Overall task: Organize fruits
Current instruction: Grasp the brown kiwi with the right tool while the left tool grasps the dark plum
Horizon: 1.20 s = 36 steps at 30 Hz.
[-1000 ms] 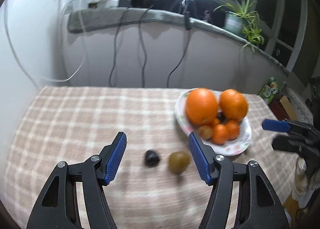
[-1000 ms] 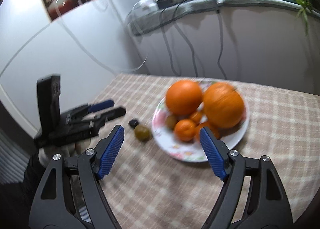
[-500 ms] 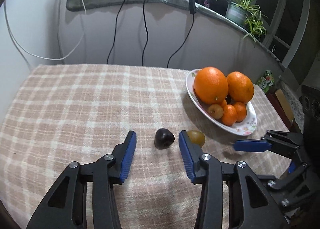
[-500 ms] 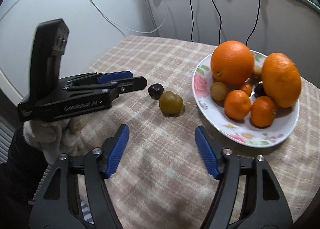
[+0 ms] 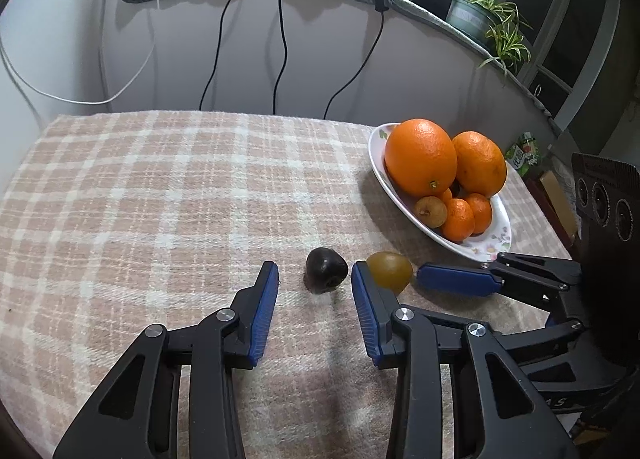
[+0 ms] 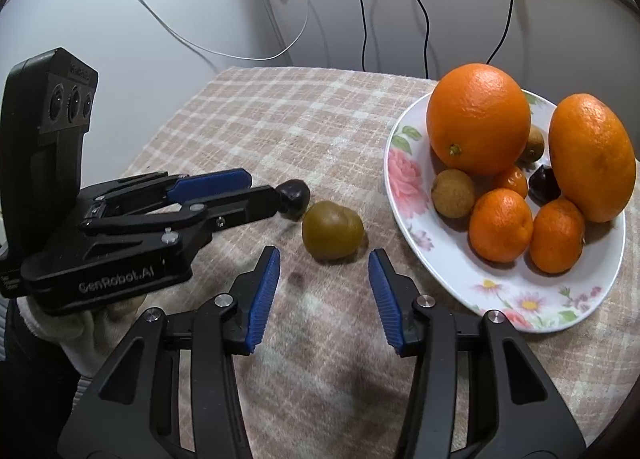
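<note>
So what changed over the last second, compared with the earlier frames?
Both grippers came down and in toward the two loose fruits. The left gripper now flanks the dark fruit, jaws closing but not yet touching. The right gripper lines up just short of the green-brown fruit, jaws closing, nothing between them. Unchanged: both loose fruits on the checked cloth, and the plate of oranges.

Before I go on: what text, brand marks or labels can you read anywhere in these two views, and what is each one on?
"GenRobot.AI": raised lettering on the side of the left gripper's black body, right wrist view.
Small lettering on top of its upright camera block: too small to read.
Green packet beyond the plate, left wrist view: print blurred, unreadable.
Nothing else legible.
</note>
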Available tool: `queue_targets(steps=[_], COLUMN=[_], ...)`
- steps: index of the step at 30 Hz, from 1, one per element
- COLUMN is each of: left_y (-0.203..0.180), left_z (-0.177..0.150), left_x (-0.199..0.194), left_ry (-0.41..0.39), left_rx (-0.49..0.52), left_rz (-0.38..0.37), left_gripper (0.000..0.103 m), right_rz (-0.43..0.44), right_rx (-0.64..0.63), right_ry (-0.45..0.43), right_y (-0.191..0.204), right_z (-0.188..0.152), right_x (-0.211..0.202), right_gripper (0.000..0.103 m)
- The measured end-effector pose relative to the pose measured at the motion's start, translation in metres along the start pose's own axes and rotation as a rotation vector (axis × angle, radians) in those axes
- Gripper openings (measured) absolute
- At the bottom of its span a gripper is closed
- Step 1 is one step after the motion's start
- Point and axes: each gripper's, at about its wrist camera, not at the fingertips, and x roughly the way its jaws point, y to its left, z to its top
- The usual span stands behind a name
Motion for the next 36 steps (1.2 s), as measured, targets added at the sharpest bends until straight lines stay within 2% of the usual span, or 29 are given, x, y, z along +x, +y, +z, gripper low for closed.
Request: queue_targets(steps=[3,6,14,17,19,25,36], left_y=[0.001,0.004,0.008,0.007,0.004,0.004,0.011], left_z=[0.002,0.002,0.006,0.007,0.007,0.008,0.005], left_x=[0.003,0.007,0.014,0.015,0.016,0.015,0.0], left_ry=[0.01,0.023,0.053,0.058,0.059,0.052,0.015], left_rx=[-0.001,-0.012,-0.032,-0.025,-0.015,-0.015,-0.039], left_rz=[-0.007,-0.019,-0.052,-0.061,-0.065,-0.062,-0.025], left_gripper=[0.033,0.032,0.031,0.024,0.018,0.017,0.017], right_rz=[-0.011,-0.029,-0.106,-0.123,-0.14,-0.144,-0.102], right_rx=[-0.001,-0.011,-0.101,-0.13,-0.145,-0.168,-0.145], right_ry=[-0.001,-0.003,-0.014,-0.009,-0.004,-0.002,-0.022], right_y=[0.002,0.004,0.016,0.019,0.02,0.021,0.017], right_z=[0.003,0.005,0.008,0.01,0.013,0.014,0.015], right_x=[0.006,0.01,0.014,0.017,0.02,0.022,0.012], right_gripper=[0.048,0.041,0.04,0.04,0.036,0.032,0.031])
